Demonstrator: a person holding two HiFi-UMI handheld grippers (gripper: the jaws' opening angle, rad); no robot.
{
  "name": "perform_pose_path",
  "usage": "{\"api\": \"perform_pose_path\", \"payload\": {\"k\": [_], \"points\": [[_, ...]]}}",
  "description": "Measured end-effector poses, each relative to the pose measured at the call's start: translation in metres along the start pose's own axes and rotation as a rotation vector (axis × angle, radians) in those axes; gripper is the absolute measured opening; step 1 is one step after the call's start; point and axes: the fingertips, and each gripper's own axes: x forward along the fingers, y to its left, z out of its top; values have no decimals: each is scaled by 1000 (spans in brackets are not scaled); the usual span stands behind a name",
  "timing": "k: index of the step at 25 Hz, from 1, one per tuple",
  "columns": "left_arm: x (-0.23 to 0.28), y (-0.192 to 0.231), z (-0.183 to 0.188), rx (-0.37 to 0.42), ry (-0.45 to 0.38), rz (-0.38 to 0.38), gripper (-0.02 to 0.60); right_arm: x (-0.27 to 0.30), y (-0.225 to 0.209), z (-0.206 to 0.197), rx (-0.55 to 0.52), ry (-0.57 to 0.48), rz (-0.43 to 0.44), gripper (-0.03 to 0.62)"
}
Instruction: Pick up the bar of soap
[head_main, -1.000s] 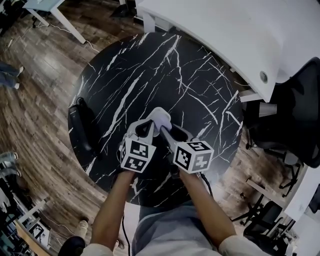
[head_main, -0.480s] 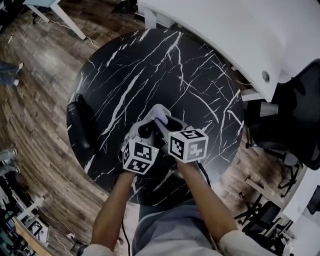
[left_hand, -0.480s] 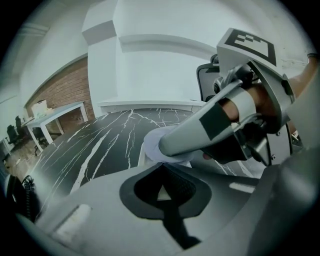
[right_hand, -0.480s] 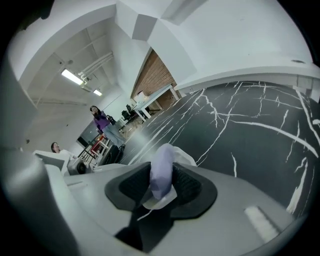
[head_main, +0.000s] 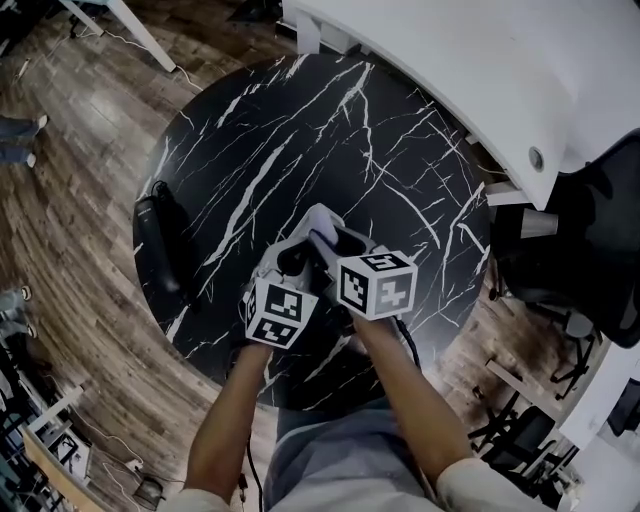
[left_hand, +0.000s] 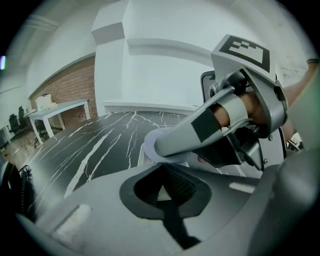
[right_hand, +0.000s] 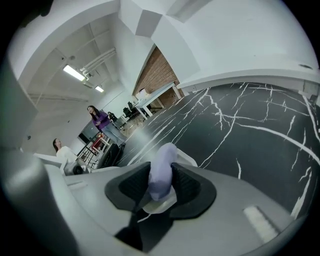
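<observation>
Near the front edge of the one round table (head_main: 300, 120), two grippers meet at a single lavender soap (right_hand: 161, 172). The right gripper (right_hand: 161, 181) has its jaws pinching the soap, which stands on edge over one white dish (right_hand: 186, 158); whether soap and dish touch cannot be told. The left gripper (left_hand: 160, 186) has its jaws drawn narrow on the dish's rim. One black object (head_main: 158, 245) lies at the table's left edge, well apart from both grippers
</observation>
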Motion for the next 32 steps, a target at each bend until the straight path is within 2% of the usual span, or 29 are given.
{"api": "perform_pose_path", "payload": {"k": [9,22,27,32], "points": [[-10,5,2,-85,-39,50,-2,-13,-2,0,159,-18,103,133],[-41,-2,21,-219,-126,125,-2,-55,12,17,285,-84,265,133],[-60,-7,41,-247,-175,165,-2,-82,24,28,279,-97,326,133],[-81,-18,58,-263,-211,198,-2,-112,41,35,218,-91,380,133]]}}
